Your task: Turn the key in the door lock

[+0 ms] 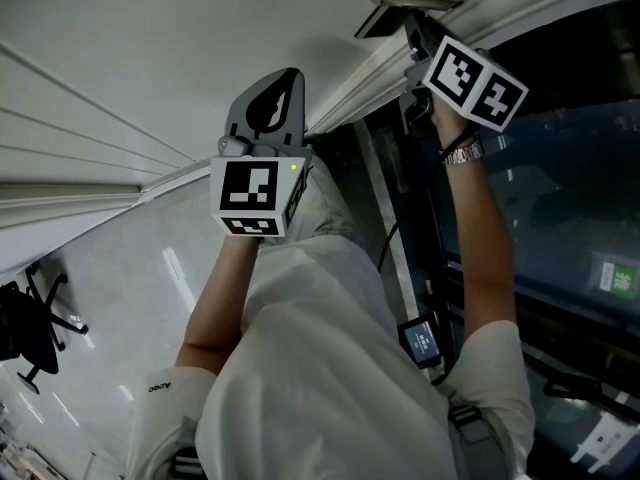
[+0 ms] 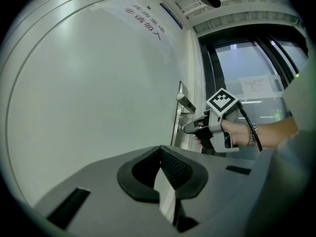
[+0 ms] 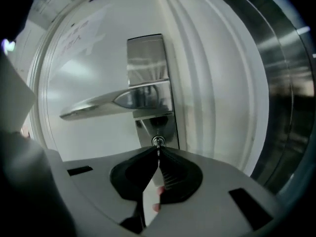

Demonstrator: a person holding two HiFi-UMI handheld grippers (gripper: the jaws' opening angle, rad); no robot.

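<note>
Key [image 3: 158, 151]: seated in the lock cylinder [image 3: 157, 141], directly below the root of the lever handle [image 3: 98, 105], on the same steel plate [image 3: 146, 58]. Only a thin strip of the key shows between cylinder and jaw tips.

Right gripper [image 3: 158, 157]: clamped on the key, pads pressed together around it, tips just short of the cylinder face. It sits under the lever handle and angles slightly downward toward the plate. A bit of fingertip [image 3: 157, 191] shows through the gap behind the pads.

Right arm: stretched out toward the handle, forearm [image 1: 490, 258] bare, wristwatch [image 1: 462, 153] at the wrist. In the left gripper view the hand [image 2: 237, 132] wraps the grip from behind, with the marker cube [image 2: 220, 101] on top, level with the handle.

Lever handle: horizontal, its free end pointing away from the door frame [image 3: 217, 83]. The door [image 2: 89, 107] is white, with red lettering [image 2: 148, 21] well above the handle.

Left gripper [image 2: 160, 151]: jaws closed, tips meeting, nothing between them. It is held level, facing the plain door face, well apart from the handle on the side away from the frame. Left arm bent at the elbow, forearm [image 1: 215, 308] raised.
</note>
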